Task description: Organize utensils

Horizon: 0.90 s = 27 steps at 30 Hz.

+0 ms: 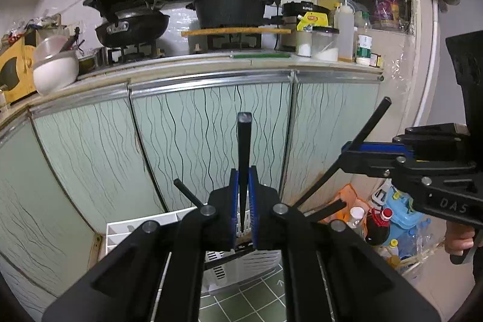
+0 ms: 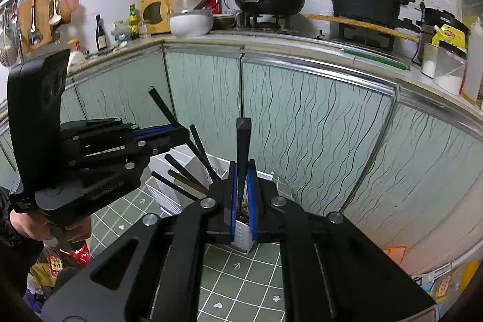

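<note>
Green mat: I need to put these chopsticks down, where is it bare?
Bare green mat lies in front of the white organizer. Crowded: organizer compartments bristling with dark chopsticks, and bottles to the right.

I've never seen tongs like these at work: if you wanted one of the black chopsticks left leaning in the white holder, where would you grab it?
Probably near the free top end of a leaning chopstick, coming from above. The sticks fan out of the white holder with their lower ends down inside it, so only the upper shafts are exposed. Close across the thin shaft.
</note>
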### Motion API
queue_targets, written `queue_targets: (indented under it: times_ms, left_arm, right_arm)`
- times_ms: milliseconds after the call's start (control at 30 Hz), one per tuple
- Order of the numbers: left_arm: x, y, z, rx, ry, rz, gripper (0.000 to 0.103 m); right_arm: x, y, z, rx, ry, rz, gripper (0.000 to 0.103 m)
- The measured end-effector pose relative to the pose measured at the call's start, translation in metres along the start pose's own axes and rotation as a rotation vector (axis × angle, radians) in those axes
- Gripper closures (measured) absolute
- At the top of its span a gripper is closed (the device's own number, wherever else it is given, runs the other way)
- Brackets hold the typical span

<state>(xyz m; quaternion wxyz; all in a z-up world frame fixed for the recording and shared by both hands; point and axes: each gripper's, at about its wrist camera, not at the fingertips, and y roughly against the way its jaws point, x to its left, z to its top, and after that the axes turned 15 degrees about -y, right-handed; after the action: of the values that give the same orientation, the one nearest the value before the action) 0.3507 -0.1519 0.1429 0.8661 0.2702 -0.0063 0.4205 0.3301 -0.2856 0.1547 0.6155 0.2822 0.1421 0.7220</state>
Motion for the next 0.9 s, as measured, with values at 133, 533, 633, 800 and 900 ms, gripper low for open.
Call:
queue_targets:
  times_ms: [133, 533, 633, 800, 900]
  left_arm:
    - [0.003, -0.012, -0.011, 0.039, -0.008, 0.061, 0.015]
    - [0.006, 0.027, -0.034, 0.024, -0.009, 0.120, 0.004]
    - [0.002, 0.038, -0.039, 0.030, 0.000, 0.128, 0.004]
    - [-0.007, 0.055, -0.049, 0.030, 0.012, 0.138, 0.004]
    - [-0.012, 0.065, -0.057, 0.034, 0.028, 0.133, 0.004]
  right_arm:
    - [-0.008, -0.022, -0.003, 0.029, -0.006, -0.031, 0.072]
    - [-0.033, 0.009, -0.022, -0.078, -0.042, -0.097, 0.008]
    - [-0.030, 0.019, -0.030, -0.086, -0.038, -0.100, 0.008]
    - [-0.020, 0.035, -0.048, -0.097, -0.017, -0.105, 0.008]
    - [-0.014, 0.042, -0.057, -0.101, -0.013, -0.100, 0.008]
